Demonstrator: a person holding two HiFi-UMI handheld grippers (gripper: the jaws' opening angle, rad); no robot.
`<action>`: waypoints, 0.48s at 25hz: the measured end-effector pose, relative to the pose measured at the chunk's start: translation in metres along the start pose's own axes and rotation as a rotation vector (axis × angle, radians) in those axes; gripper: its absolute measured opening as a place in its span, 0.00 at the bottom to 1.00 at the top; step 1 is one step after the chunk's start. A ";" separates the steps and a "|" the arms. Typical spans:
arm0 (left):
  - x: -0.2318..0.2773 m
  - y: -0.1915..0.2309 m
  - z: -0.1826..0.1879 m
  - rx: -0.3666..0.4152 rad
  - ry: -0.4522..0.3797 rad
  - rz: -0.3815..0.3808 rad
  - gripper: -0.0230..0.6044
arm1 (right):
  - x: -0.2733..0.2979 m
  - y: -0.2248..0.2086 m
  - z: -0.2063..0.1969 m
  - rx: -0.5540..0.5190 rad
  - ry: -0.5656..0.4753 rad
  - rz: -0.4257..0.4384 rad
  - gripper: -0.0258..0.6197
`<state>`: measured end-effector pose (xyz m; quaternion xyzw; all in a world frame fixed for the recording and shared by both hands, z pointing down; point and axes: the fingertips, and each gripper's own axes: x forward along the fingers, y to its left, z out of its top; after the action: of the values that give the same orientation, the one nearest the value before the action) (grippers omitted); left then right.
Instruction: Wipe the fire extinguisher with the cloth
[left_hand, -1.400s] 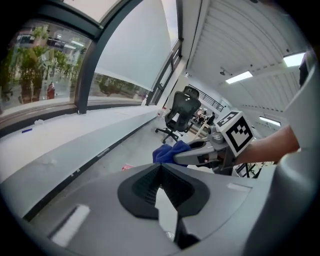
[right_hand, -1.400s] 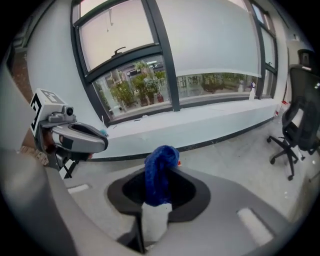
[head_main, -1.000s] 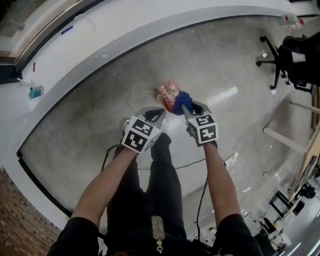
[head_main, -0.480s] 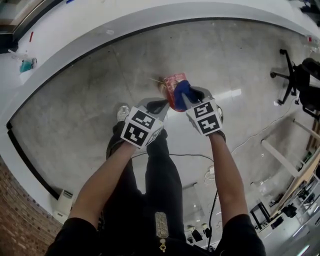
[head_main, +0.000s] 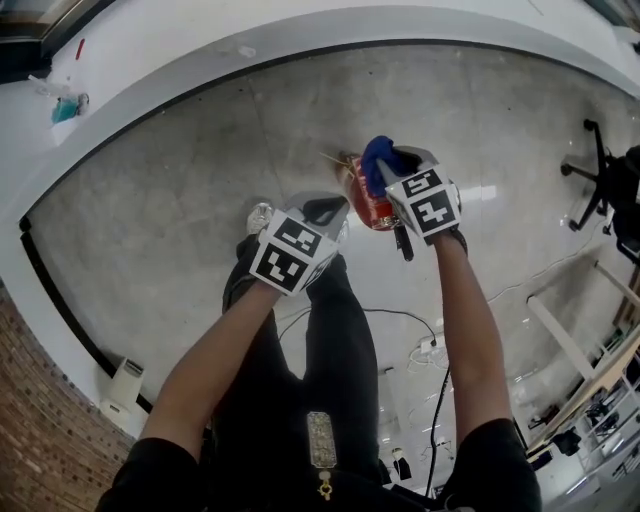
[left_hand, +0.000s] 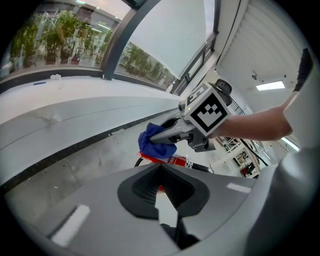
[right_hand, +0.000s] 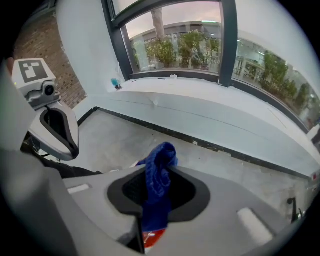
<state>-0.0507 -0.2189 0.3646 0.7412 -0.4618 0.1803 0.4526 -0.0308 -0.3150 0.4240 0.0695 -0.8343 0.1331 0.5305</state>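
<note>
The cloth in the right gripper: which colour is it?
The cloth is blue, clearest in right gripper view.

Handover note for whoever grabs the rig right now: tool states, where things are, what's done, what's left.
Left tool: shut, nothing seen in it, just beside the fire extinguisher.
Right tool: shut on the blue cloth, which looks pressed onto the extinguisher in the left gripper view.
Extinguisher: on the concrete floor, just ahead of the person's feet.
Done: cloth gripped and brought to the extinguisher.
Left: wipe the body; how much is already wiped can't be told.
</note>
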 end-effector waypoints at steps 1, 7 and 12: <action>-0.001 0.002 -0.001 -0.005 0.000 0.004 0.05 | 0.004 0.000 0.004 -0.012 0.001 0.004 0.16; -0.002 0.001 -0.009 -0.024 0.010 0.006 0.05 | 0.004 0.027 0.018 -0.153 0.009 0.068 0.16; 0.002 -0.006 -0.017 -0.021 0.028 -0.002 0.05 | -0.018 0.053 0.002 -0.207 0.041 0.102 0.15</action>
<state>-0.0421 -0.2049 0.3712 0.7343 -0.4566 0.1851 0.4670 -0.0384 -0.2657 0.3988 -0.0309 -0.8351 0.0743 0.5442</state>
